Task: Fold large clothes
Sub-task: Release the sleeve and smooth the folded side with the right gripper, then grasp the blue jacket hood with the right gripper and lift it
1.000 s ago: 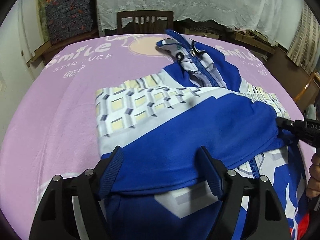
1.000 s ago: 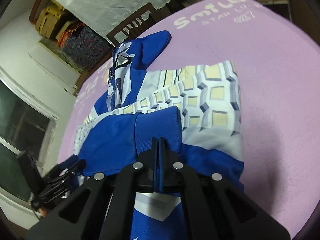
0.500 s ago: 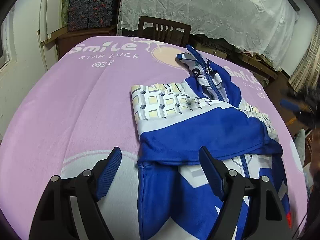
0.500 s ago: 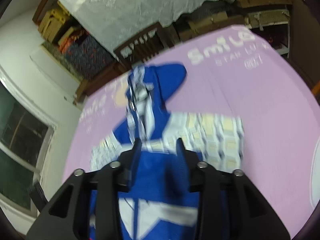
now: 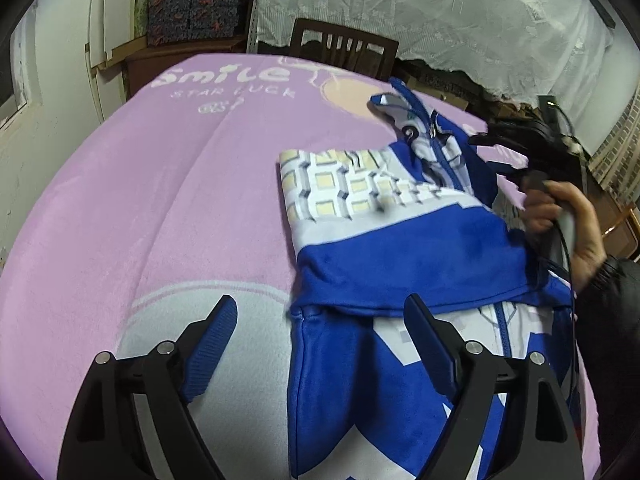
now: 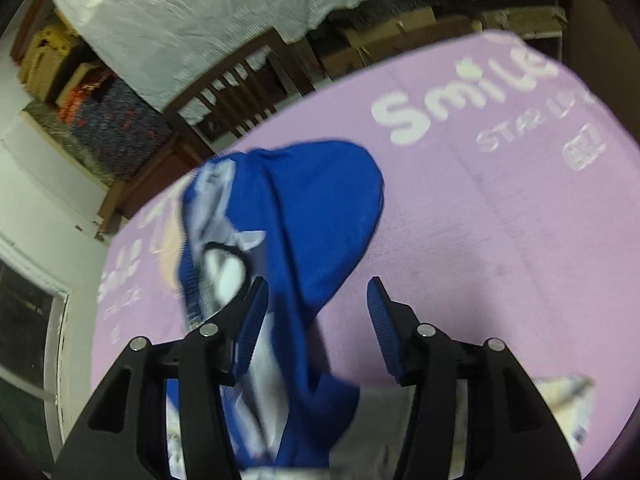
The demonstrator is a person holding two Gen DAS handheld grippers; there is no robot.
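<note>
A blue hooded jacket (image 5: 408, 256) with white and yellow checked panels lies on the pink blanket (image 5: 160, 208), a sleeve folded across its chest. My left gripper (image 5: 320, 324) is open and empty, above the jacket's lower left edge. My right gripper (image 6: 316, 300) is open above the blue hood (image 6: 312, 208); it also shows in the left wrist view (image 5: 516, 148), held by a hand beside the hood. The right wrist view is blurred.
A dark wooden chair (image 5: 344, 48) stands at the blanket's far edge. A white lace cloth (image 5: 440, 12) covers stacked things behind it. Patterned boxes (image 5: 192, 4) sit on a cabinet at the back left. A white wall is at the left.
My right gripper has let go of the blue sleeve, opened, and moved forward to the hood. My left gripper has drawn back and to the left, open throughout.
</note>
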